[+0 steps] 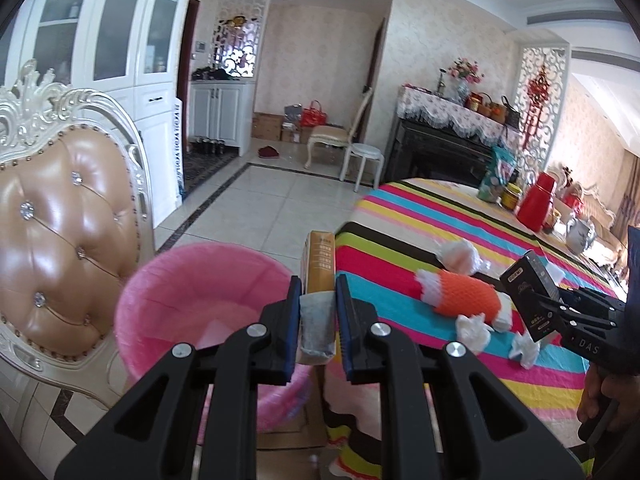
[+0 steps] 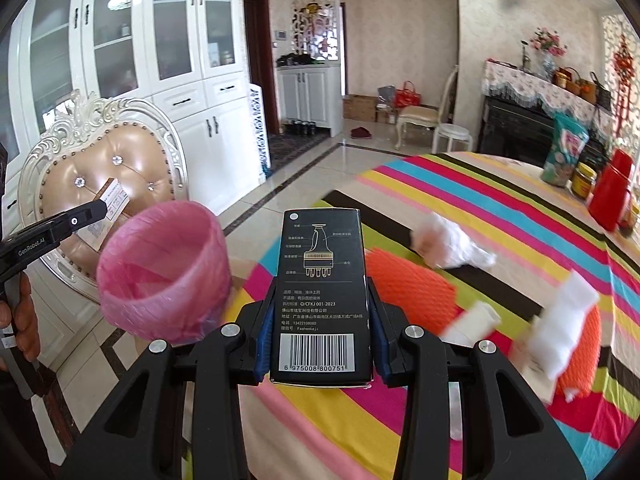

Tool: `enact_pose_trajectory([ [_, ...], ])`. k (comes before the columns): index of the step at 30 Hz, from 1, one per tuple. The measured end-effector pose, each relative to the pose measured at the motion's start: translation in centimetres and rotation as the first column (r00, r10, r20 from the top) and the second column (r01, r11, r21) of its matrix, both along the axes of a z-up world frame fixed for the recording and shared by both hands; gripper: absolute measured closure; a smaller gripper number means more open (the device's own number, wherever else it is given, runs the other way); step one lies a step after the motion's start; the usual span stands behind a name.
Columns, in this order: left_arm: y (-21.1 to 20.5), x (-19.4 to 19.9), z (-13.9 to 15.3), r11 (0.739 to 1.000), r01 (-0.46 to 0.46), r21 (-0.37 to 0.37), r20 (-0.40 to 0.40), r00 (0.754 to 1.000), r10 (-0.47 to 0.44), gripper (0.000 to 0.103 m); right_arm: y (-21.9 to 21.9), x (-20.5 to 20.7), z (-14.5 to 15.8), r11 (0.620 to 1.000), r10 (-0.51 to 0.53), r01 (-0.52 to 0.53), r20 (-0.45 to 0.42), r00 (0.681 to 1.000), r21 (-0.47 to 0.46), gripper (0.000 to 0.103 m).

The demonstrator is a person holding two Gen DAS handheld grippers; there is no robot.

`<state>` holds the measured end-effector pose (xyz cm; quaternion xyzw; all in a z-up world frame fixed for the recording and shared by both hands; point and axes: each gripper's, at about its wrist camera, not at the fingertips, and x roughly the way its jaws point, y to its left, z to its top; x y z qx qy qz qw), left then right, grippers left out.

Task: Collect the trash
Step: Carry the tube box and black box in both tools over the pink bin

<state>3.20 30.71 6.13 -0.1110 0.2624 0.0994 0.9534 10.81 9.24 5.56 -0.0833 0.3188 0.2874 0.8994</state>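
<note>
My left gripper (image 1: 318, 300) is shut on a tan cardboard box (image 1: 319, 268), held beside the table edge just right of the pink-lined trash bin (image 1: 192, 304). In the right wrist view the left gripper (image 2: 102, 208) holds that box (image 2: 114, 198) above and left of the bin (image 2: 164, 276). My right gripper (image 2: 320, 320) is shut on a black box (image 2: 318, 292) with a barcode, above the striped table; it also shows in the left wrist view (image 1: 528, 296). An orange foam net (image 1: 468, 296) and crumpled white tissues (image 1: 474, 330) lie on the tablecloth (image 1: 400, 216).
An ornate tan leather chair (image 1: 64, 216) stands left of the bin. A red thermos (image 1: 536, 200), a jar (image 1: 511, 196) and a snack bag (image 1: 498, 174) stand at the table's far side. A cardboard box (image 1: 304, 420) sits on the floor under the table edge.
</note>
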Motion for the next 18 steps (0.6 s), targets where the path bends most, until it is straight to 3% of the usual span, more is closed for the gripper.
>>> enact_pose_trajectory([
  [18,8.2,-1.0,1.8,0.993,-0.121,-0.005,0.035,0.992,0.121,0.086,13.9,1.2,1.3,0.990,0.141,-0.142,0.022,0.990,0.010,0.065],
])
